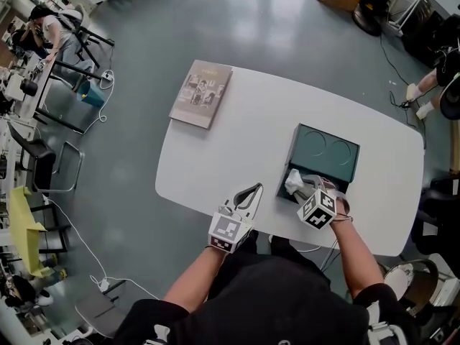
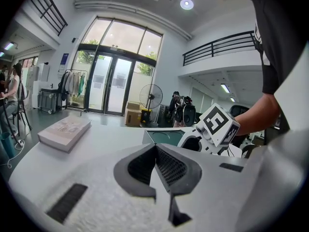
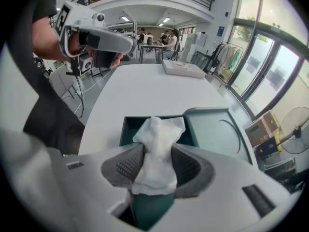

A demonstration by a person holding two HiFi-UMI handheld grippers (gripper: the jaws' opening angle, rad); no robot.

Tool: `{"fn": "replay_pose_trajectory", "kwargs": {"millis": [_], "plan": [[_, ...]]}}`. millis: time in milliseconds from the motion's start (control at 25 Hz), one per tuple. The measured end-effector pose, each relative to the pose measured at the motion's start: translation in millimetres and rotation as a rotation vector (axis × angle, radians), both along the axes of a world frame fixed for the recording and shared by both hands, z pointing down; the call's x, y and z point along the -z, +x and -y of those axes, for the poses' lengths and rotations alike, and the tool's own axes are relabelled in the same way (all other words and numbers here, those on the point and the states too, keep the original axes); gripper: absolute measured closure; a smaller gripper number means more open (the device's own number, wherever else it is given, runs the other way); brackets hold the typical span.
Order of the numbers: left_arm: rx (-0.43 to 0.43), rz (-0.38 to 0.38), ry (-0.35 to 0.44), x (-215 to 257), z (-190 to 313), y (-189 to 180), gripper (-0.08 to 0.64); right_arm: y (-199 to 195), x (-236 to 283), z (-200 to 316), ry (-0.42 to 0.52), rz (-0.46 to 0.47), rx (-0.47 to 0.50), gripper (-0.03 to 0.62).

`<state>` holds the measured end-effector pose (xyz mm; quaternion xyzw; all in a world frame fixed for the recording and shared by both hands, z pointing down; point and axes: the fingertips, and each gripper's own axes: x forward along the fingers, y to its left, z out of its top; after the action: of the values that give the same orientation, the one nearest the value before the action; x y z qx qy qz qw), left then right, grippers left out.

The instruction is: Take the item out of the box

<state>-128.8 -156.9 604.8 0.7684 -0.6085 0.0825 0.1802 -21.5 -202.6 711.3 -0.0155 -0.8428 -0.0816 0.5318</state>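
The white paper (image 3: pixel 157 144) is pinched tight in my right claw (image 3: pixel 155 170), right over the open green box (image 3: pixel 126 129) on the tabletop (image 1: pixel 237 142). I squeeze it so I can lift it out. My left claw (image 2: pixel 155 164) is closed and empty, waiting off to the side so it isn't in the way.

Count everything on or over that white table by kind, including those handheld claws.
flat greyish book: 1
dark green box with its lid: 1
white crumpled paper wad: 1
two-jaw grippers: 2, the left gripper and the right gripper
Total: 5
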Motion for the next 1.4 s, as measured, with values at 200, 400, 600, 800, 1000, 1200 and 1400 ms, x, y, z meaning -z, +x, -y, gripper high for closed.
{"fn": "replay_pose_trajectory", "kwargs": {"millis": [200, 400, 600, 800, 1000, 1200, 1400], "plan": [[-0.027, 0.011, 0.013, 5, -1, 8, 0.548, -5, 47, 6, 0.049, 0.148, -0.094, 0.407], [-0.041, 0.031, 0.029, 20, 2, 12, 0.548, -1, 105, 19, 0.135, 0.340, -0.217, 0.408], [-0.040, 0.048, 0.055, 37, 6, 16, 0.548, 8, 163, 31, 0.193, 0.547, -0.325, 0.408], [-0.057, 0.038, 0.097, 59, 19, 24, 0.548, 26, 219, 45, 0.207, 0.773, -0.478, 0.407], [-0.079, 0.053, 0.191, 97, 41, 31, 0.548, 49, 258, 62, 0.234, 0.946, -0.602, 0.405], [-0.111, 0.087, 0.285, 142, 65, 53, 0.548, 80, 283, 75, 0.261, 1.051, -0.699, 0.403], [-0.167, 0.086, 0.311, 146, 79, 74, 0.548, 108, 290, 79, 0.306, 1.070, -0.758, 0.403]]}}
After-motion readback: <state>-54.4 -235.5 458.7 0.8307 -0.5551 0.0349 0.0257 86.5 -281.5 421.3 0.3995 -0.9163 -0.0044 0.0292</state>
